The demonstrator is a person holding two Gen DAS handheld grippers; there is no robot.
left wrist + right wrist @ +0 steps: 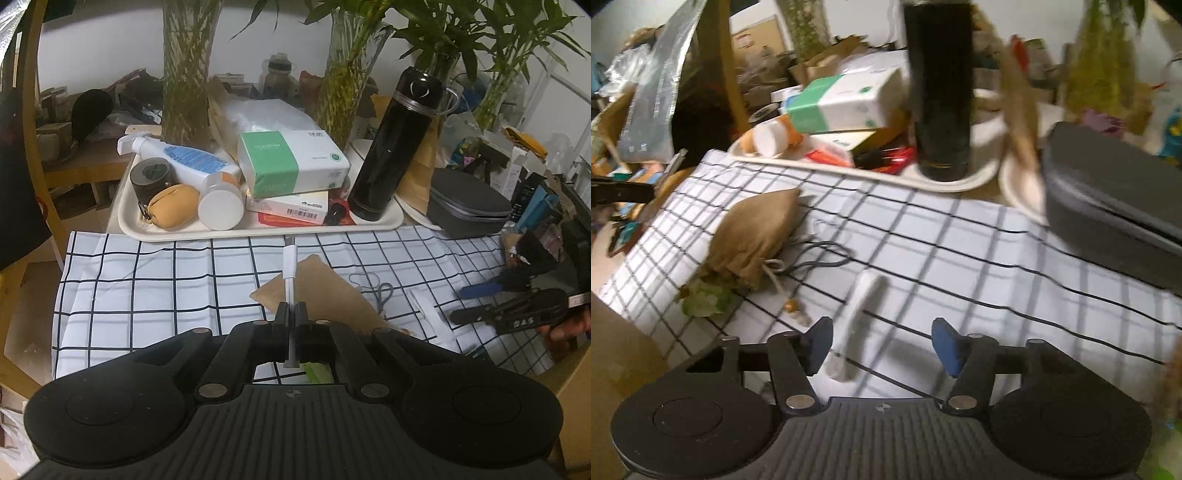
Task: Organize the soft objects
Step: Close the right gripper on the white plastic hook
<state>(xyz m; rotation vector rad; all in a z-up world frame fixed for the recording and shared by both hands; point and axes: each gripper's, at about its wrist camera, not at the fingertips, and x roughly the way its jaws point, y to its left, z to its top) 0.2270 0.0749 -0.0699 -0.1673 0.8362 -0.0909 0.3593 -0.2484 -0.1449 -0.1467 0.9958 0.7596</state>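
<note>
My left gripper (pixel 291 314) is shut on a short white adapter cable (pixel 289 266), which sticks up from between its jaws above the checked cloth (pixel 166 280). Behind it lies a brown burlap drawstring pouch (pixel 325 295) (pixel 757 232), with a thin grey cord (pixel 384 293) (pixel 820 260) beside it. My right gripper (pixel 882 345) (pixel 469 304) is low over the cloth with its blue-padded jaws apart and nothing pressed between them. A white stick-like item (pixel 857 317) (pixel 434 319) lies on the cloth just inside its left finger (pixel 820 343). Green leafy material (pixel 705 299) lies at the pouch's mouth.
A cream tray (pixel 125 218) (pixel 960 184) at the cloth's far edge holds a black flask (pixel 395 147) (pixel 942 92), a green-and-white tissue pack (pixel 291 162), a spray bottle (pixel 184 158), a tan pouch (pixel 173 206) and a tape roll (pixel 151 177). A grey zip case (pixel 469 206) (pixel 1108 199) lies to the right. Glass vases of plants stand behind.
</note>
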